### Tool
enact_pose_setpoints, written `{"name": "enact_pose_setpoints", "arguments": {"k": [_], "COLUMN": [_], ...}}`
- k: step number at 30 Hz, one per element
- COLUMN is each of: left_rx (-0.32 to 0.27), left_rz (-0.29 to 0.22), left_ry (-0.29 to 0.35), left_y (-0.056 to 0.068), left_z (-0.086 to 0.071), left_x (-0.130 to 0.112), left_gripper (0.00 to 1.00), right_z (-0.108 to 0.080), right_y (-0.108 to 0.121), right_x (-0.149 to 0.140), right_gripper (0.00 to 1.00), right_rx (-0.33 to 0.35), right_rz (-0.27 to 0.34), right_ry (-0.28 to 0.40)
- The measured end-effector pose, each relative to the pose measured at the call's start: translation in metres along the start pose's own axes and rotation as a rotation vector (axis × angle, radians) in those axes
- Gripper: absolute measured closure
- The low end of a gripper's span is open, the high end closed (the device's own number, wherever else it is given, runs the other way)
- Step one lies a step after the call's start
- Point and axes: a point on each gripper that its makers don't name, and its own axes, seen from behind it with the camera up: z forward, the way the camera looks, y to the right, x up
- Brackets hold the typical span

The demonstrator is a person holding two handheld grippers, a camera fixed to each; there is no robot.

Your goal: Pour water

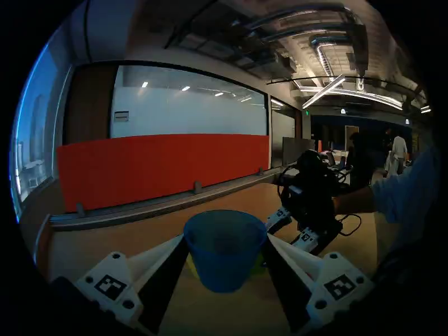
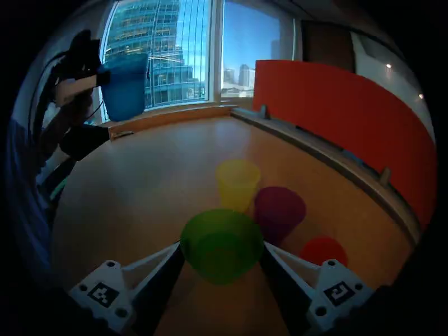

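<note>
My left gripper (image 1: 225, 246) is shut on a blue cup (image 1: 225, 257), held upright above the wooden table (image 1: 129, 238). My right gripper (image 2: 222, 249) is shut on a green cup (image 2: 222, 243), low over the table (image 2: 145, 173). In the right gripper view the blue cup (image 2: 124, 84) hangs high at the upper left, well apart from the green one. In the left gripper view the right gripper (image 1: 291, 227) sits to the right, held by a hand in a light blue sleeve. I cannot tell whether either cup holds water.
A yellow cup (image 2: 237, 182), a purple cup (image 2: 278, 211) and a red cup (image 2: 323, 250) stand on the table just beyond the green cup. A red panel (image 2: 347, 112) lines the table's far edge. Windows (image 2: 162, 50) are behind. People stand far off (image 1: 399, 151).
</note>
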Motion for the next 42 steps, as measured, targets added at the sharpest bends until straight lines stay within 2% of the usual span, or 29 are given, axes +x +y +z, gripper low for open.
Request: {"name": "enact_pose_setpoints", "arguments": {"k": [10, 23, 32, 42], "left_rx": [-0.004, -0.028, -0.042, -0.057], "left_rz": [0.003, 0.005, 0.004, -0.007], "left_ry": [-0.005, -0.004, -0.004, -0.006], "left_y": [0.005, 0.023, 0.031, 0.036], "left_z": [0.002, 0.005, 0.008, 0.012], "left_x": [-0.005, -0.005, -0.008, -0.012], "left_gripper": [0.13, 0.13, 0.13, 0.13], "right_z": [-0.039, -0.085, -0.11, -0.129], "right_y": [0.001, 0.0, -0.004, -0.004], "right_x": [0.024, 0.065, 0.097, 0.124], "right_gripper": [0.09, 0.09, 0.09, 0.09], "right_rx": [-0.037, -0.101, -0.129, -0.149], "right_rz": [-0.014, -0.022, -0.032, -0.041], "right_ry": [0.081, 0.226, 0.325, 0.4]}}
